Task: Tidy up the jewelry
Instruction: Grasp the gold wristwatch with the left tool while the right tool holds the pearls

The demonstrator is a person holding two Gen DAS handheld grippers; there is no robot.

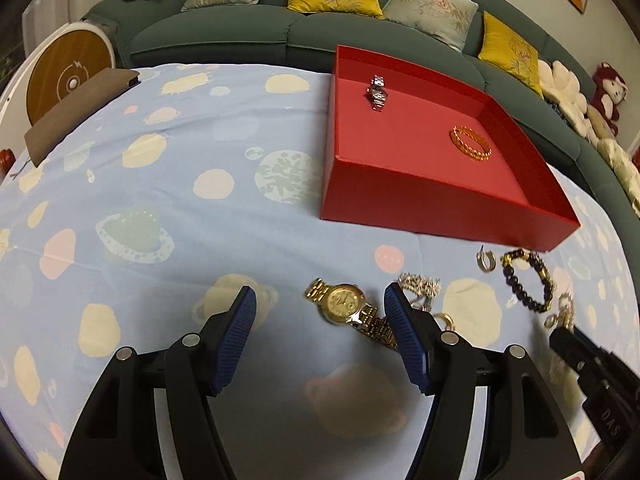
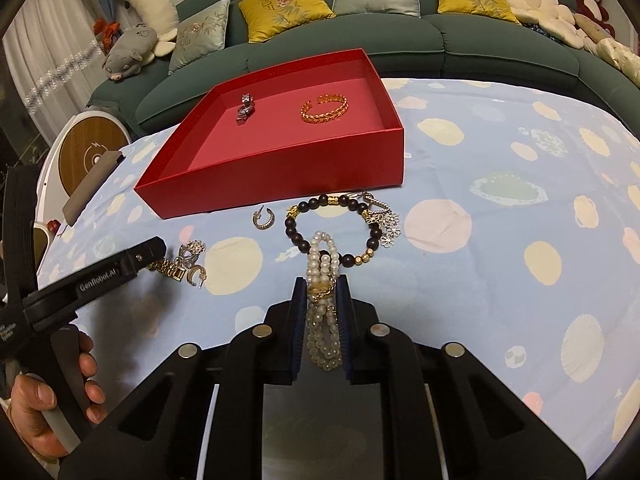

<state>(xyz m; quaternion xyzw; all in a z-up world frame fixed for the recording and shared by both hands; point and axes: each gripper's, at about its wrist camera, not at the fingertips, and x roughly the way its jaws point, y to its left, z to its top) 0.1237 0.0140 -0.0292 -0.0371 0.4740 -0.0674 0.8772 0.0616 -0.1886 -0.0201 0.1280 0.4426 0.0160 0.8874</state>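
Note:
A red box [image 1: 440, 196] [image 2: 280, 172] on the blue cloth holds a silver watch [image 1: 378, 92] [image 2: 245, 109] and a gold bangle [image 1: 471, 145] [image 2: 325, 108]. My left gripper [image 1: 320, 310] is open, its jaws either side of a gold watch [image 1: 344, 304] lying on the cloth. My right gripper [image 2: 320, 292] is shut on a pearl bracelet [image 2: 322, 320]. A dark bead bracelet [image 1: 528, 280] [image 2: 336, 232], a hoop earring [image 1: 486, 262] [image 2: 264, 218] and a silver flower chain [image 2: 388, 224] lie in front of the box.
More small gold and silver pieces [image 2: 188, 264] [image 1: 420, 286] lie beside the left gripper. A brown board [image 1: 76, 112] lies at the table's far left edge. A green sofa [image 1: 224, 36] with cushions stands behind the table.

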